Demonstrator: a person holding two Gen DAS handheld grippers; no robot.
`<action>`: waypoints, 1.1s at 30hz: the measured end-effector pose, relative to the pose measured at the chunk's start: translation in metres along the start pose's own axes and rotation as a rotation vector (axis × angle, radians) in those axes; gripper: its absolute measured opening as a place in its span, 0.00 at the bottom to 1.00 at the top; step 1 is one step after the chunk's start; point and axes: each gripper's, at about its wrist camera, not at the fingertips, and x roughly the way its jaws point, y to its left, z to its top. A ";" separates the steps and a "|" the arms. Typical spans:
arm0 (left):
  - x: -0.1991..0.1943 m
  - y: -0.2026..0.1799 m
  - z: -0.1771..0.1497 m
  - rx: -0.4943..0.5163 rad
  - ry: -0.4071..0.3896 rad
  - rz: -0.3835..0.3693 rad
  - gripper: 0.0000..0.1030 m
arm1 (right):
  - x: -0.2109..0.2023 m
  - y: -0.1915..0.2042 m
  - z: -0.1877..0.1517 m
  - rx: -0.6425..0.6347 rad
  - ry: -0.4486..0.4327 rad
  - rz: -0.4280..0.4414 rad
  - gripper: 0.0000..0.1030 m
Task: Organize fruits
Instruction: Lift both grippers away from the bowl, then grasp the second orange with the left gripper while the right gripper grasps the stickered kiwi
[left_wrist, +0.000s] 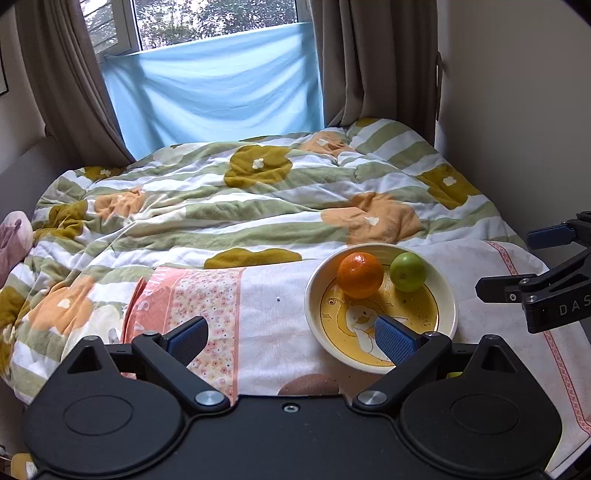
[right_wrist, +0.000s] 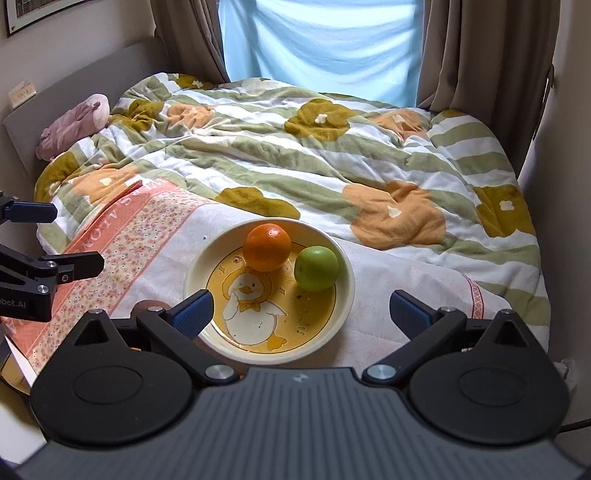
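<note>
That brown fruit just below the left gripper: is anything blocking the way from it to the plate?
Nothing visible does. The brown fruit lies on the towel close to the plate, with only bare cloth between. The left gripper is open above it.

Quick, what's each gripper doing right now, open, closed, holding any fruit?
Left gripper: open, holding nothing.
Right gripper: open, holding nothing.
</note>
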 end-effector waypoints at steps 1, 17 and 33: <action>-0.005 0.000 -0.003 -0.008 -0.003 0.005 0.96 | -0.007 0.002 -0.004 0.000 -0.008 0.005 1.00; -0.040 0.006 -0.070 0.110 0.007 -0.108 0.92 | -0.065 0.059 -0.076 0.177 -0.031 -0.091 1.00; 0.038 0.012 -0.114 0.257 0.070 -0.274 0.89 | -0.028 0.099 -0.149 0.235 0.012 -0.140 1.00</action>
